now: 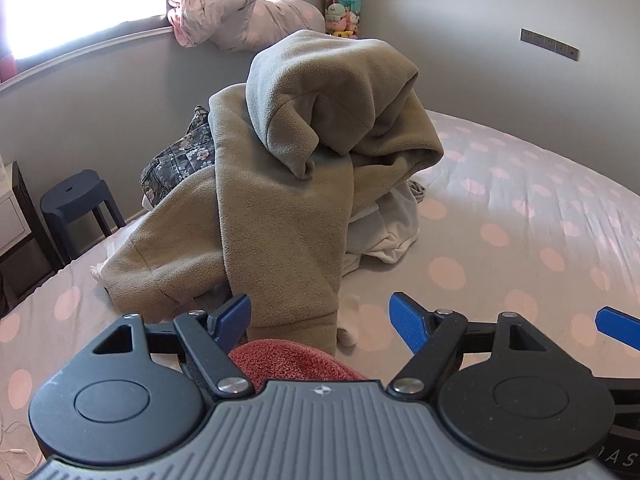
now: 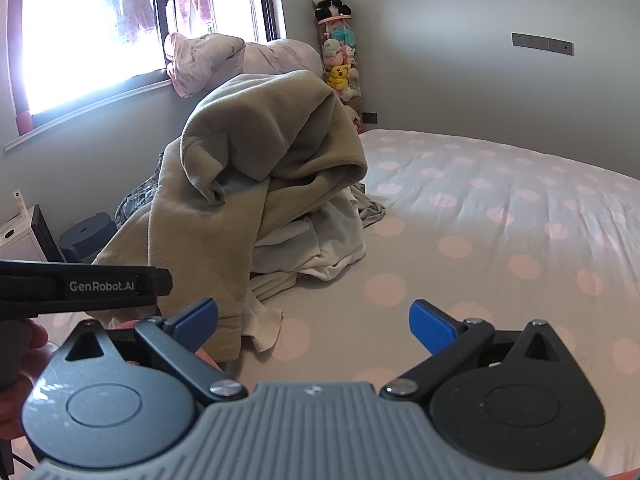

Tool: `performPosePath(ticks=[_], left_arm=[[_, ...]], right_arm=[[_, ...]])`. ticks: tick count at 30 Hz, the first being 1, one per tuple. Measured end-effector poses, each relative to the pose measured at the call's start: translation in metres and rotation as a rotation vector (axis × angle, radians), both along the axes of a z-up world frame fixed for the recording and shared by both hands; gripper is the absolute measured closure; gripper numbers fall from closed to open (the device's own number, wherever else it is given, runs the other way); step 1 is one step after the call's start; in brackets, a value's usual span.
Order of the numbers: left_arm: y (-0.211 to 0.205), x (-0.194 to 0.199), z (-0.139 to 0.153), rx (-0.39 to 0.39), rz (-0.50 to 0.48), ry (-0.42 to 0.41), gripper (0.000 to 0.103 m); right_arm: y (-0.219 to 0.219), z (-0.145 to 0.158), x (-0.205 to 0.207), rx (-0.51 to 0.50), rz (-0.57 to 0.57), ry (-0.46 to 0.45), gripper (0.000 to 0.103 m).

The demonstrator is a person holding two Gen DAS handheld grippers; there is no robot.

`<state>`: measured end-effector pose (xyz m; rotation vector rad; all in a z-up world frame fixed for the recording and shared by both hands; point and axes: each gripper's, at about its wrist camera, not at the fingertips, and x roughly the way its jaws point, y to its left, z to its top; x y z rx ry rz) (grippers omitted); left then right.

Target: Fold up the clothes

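I am counting one heap of clothes (image 1: pixel 304 168) sitting on the bed (image 1: pixel 520 208): one big beige fleece garment (image 2: pixel 248 168) is draping over the top, white garments (image 2: pixel 320 248) are spilling out beneath it on the right, and one dark floral piece (image 1: pixel 180 156) is peeking out behind on the left. One red-pink towelling item (image 1: pixel 296 360) is lying just in front of my left gripper's body. One clear tube (image 2: pixel 340 68) is standing in the far corner, holding several soft toys stacked inside, with one panda toy (image 2: pixel 330 0) sitting on top. One dark stool (image 1: pixel 78 200) is standing beside the bed. I am holding my left gripper (image 1: pixel 320 320) with its jaws well apart, pressing on nothing; the fleece hem is hanging down between the blue fingertips (image 1: pixel 408 324), though I cannot tell whether it is touching the left one. I am holding my right gripper (image 2: pixel 314 320) wide open too, empty, over bare sheet, with the fleece edge just beside its left finger
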<state>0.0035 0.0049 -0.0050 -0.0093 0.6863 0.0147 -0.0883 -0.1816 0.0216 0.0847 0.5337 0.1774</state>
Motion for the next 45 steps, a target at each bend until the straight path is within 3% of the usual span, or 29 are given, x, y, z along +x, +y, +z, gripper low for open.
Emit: performPosePath(ticks=[23, 33, 40, 45], left_arm=[[0.004, 0.002, 0.0, 0.0, 0.01, 0.0, 0.026], [0.011, 0.019, 0.004, 0.001, 0.005, -0.009, 0.026], [0.033, 0.064, 0.015, 0.013, -0.041, -0.024, 0.026], [0.051, 0.117, 0.026, 0.032, -0.064, -0.041, 0.026]], right_arm=[[0.008, 0.0, 0.003, -0.014, 0.028, -0.017, 0.001], [0.014, 0.003, 0.022, -0.024, 0.071, -0.048, 0.001], [0.021, 0.009, 0.061, -0.076, 0.13, -0.089, 0.001], [0.022, 0.015, 0.114, 0.016, 0.159, -0.054, 0.001]])
